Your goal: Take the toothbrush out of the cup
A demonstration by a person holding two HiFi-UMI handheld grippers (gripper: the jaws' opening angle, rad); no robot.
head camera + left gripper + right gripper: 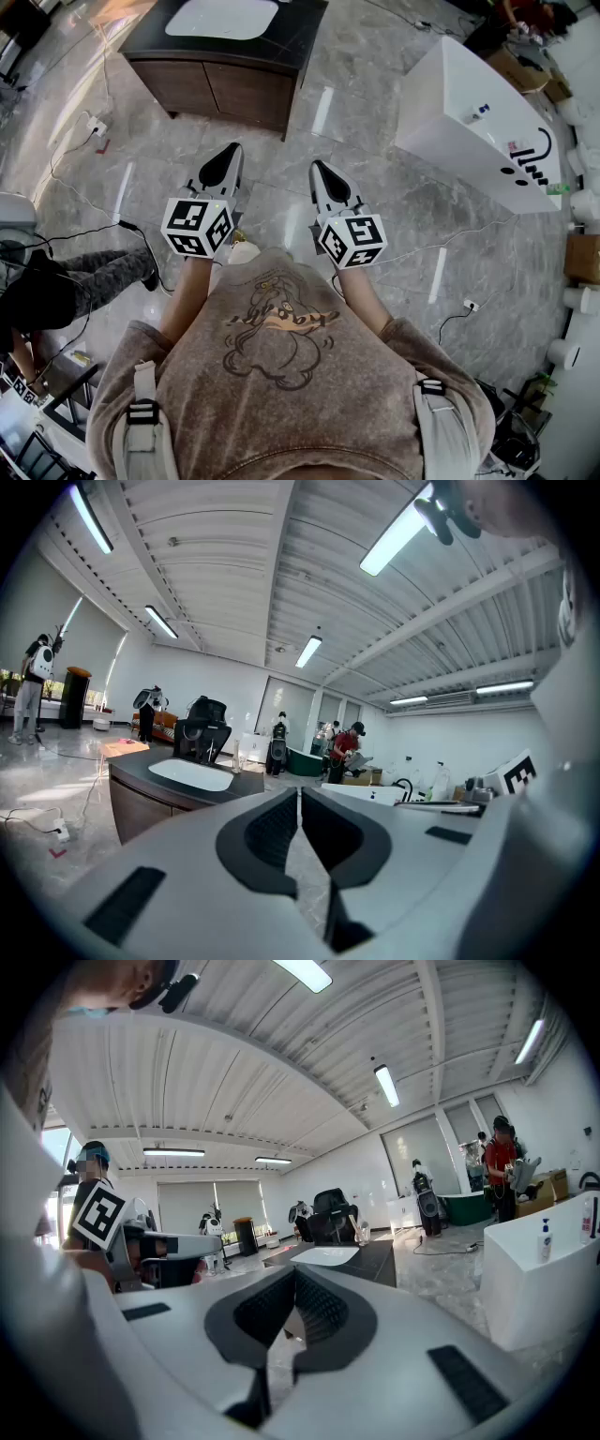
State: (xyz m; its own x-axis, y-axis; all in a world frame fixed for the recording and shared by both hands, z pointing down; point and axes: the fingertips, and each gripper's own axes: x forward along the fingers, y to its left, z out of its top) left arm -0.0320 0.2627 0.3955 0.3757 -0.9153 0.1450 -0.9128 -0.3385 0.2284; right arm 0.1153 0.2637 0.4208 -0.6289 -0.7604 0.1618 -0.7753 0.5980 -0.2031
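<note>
Dk vanity (225, 80) w/ basin (223, 17); white tub (469, 122) rt.

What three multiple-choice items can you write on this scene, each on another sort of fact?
1. Where is the dark wooden cabinet with a white basin?
A) ahead of the person
B) behind the person
C) on a table

2. How many black-and-white marker cubes show in the head view?
A) one
B) two
C) four

3. How do the jaws of the left gripper stand?
A) wide apart
B) together, nothing between
C) closed on a toothbrush

Answers: 1 A, the head view shows it past the cubes; 2 B, one cube sits on each gripper; 3 B, its own view shows them touching.
</note>
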